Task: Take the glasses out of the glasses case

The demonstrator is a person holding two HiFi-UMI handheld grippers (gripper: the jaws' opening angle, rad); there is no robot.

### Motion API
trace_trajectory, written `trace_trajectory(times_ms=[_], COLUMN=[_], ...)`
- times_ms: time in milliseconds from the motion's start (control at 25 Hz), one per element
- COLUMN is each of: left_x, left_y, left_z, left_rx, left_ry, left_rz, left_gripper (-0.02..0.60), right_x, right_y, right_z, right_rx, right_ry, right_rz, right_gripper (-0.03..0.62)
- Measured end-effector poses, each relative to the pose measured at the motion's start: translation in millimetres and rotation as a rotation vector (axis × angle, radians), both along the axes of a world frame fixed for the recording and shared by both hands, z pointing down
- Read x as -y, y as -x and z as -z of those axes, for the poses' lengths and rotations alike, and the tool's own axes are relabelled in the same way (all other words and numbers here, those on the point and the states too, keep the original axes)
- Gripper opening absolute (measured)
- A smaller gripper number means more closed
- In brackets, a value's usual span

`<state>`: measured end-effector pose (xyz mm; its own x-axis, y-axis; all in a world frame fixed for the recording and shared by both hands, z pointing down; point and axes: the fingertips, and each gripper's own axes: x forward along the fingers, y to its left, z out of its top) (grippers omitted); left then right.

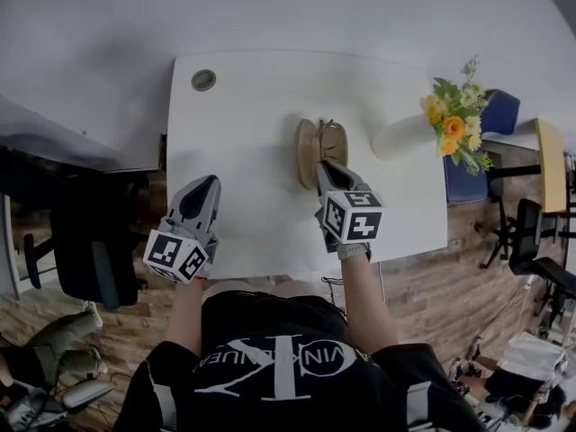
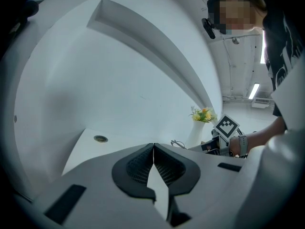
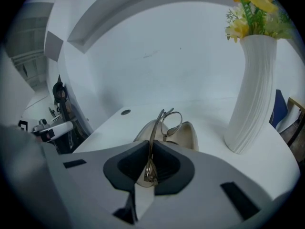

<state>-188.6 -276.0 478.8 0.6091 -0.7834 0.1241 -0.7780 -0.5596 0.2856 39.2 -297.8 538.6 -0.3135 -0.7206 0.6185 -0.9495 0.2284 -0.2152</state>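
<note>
1. Right gripper (image 3: 150, 162): the jaws are closed almost fully, pinching one end of the thin metal frame of the glasses (image 3: 167, 121). The frame runs edge-on out from between the pads, with a lens at the far end.
2. Glasses position: they are held over the open glasses case (image 3: 192, 136), which lies on the white table (image 1: 243, 133). I cannot tell whether the far lens is clear of the case lining or touching it.
3. Left gripper (image 2: 153, 162): the jaws are pressed together with nothing between them. It hangs near the front left edge of the table, well apart from the case.
4. Hazard, slip: the grip is narrow and on thin metal at one end only, so the frame could pivot or slide out of the pads.
5. Hazard, drag: nothing holds the case down. If the frame catches its rim, the case is likely to lift or slide with it.
6. Hazard, deformation: squeezing a fine frame could bend it.
7. Hazard, collision: the white vase (image 3: 252, 89) with flowers stands near the case on the right, and a wide swing could tip it.
</note>
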Motion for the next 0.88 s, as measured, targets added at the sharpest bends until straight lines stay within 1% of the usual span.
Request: trace_trajectory(times_ms=[160,320,880], left_x=[2,2,2], left_y=[0,2,5], left_z=[9,13,32], left_rx=[0.004,0.004,0.019], left_ry=[-0.002,-0.025,-0.058], left_rz=[0.012,0.014,0.031], left_gripper=[0.017,0.017,0.017], right_x=[1,0,-4], right_y=[0,0,2], right_z=[10,19,50], right_rx=[0.011,0.024,0.058], right_ry=[-0.027,-0.049,-0.143], right_rz=[0.006,0.008,0.027], right_gripper=[0.041,0.041,0.041])
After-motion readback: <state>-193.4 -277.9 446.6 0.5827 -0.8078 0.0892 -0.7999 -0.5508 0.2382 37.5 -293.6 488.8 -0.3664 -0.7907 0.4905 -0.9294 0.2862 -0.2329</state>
